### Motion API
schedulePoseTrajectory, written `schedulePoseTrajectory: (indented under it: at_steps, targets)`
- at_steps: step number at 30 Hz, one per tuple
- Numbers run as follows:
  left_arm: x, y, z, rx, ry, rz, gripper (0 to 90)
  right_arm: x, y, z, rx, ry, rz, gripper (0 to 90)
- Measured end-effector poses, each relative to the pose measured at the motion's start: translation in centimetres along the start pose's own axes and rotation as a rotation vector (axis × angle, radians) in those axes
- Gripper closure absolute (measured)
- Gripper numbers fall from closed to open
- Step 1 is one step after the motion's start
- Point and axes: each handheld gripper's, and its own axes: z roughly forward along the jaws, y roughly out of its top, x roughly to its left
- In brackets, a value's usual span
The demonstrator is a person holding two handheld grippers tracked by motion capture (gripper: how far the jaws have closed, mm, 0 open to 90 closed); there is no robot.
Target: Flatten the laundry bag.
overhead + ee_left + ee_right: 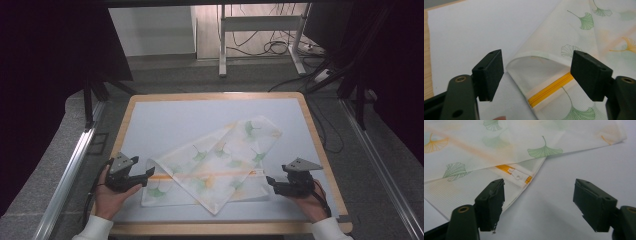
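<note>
While a white cloth pouch [215, 165] printed with green and orange ginkgo leaves is lying folded on the near half of the pale mat [165, 120], both hands are resting at its two ends. At the near left, the left gripper [148, 173] is sitting with jaws spread beside the pouch's folded corner [524, 65], gripping nothing. At the near right, the right gripper [270, 182] is likewise spreading its jaws, close to the yellow zipper [505, 168] and its white pull [517, 175]. The wooden table edge [220, 227] is framing the mat.
</note>
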Motion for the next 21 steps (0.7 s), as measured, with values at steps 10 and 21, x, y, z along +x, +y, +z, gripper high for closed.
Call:
schedulePoseTrajectory:
  at_steps: [10,21]
  targets:
    - [-0.5,0.3,-0.6,-0.042,0.039,0.016,25.9,-0.1,0.1,-0.5,-0.018,0.023,0.008,44.2]
    - [-1.5,0.7,-0.4,-0.011,0.059,0.047,27.1,-0.1,0.3,-0.5,0.017,0.073,-0.022,81.6]
